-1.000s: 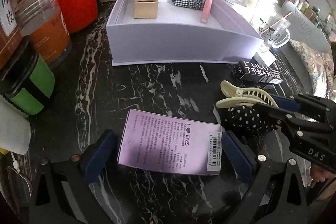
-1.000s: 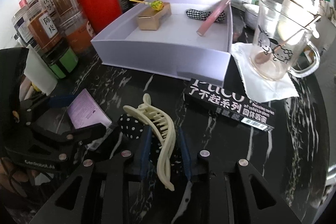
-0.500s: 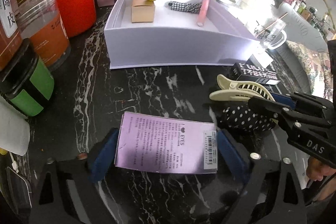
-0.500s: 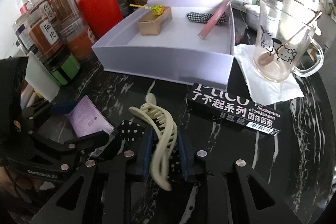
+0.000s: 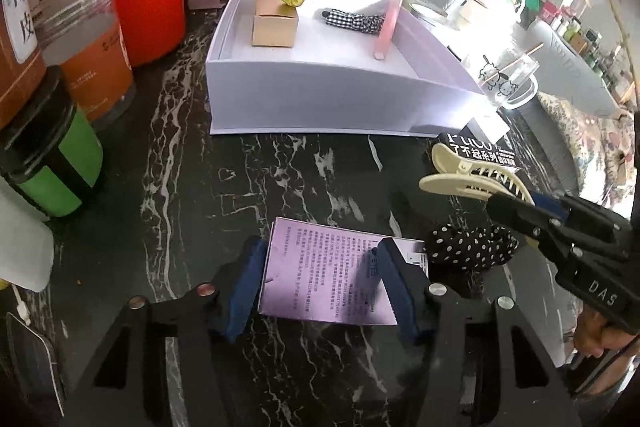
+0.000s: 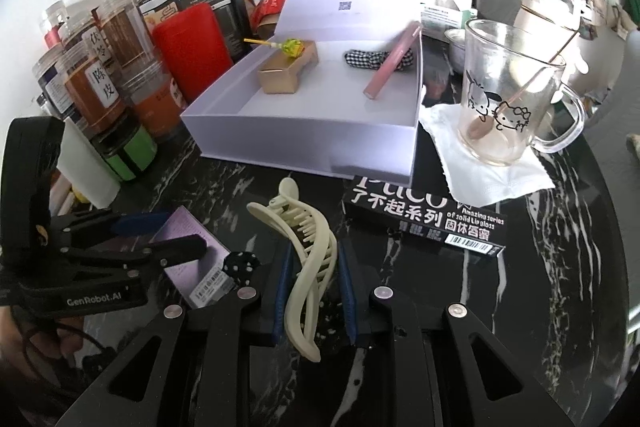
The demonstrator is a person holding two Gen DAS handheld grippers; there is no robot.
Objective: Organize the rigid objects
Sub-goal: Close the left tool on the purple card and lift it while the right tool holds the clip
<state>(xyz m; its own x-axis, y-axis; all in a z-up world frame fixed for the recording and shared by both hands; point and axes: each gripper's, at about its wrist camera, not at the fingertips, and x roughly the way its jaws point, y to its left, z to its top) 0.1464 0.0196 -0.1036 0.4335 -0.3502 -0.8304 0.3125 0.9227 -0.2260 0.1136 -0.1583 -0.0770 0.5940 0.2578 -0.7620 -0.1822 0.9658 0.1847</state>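
On the black marble table (image 5: 304,163), my left gripper (image 5: 320,279) is closing its jaws around the purple card (image 5: 332,275); my right gripper (image 6: 312,283) pinches the cream hair clip (image 6: 310,263), near the white box (image 6: 304,143).

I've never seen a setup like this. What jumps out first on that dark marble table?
Probably the cream hair claw clip, pinched in the right gripper at the near edge. Beside it, the left gripper is closing over a lilac printed card lying flat on the marble. Behind them sits an open white gift box holding a small kraft box, a lollipop and a pink tube.
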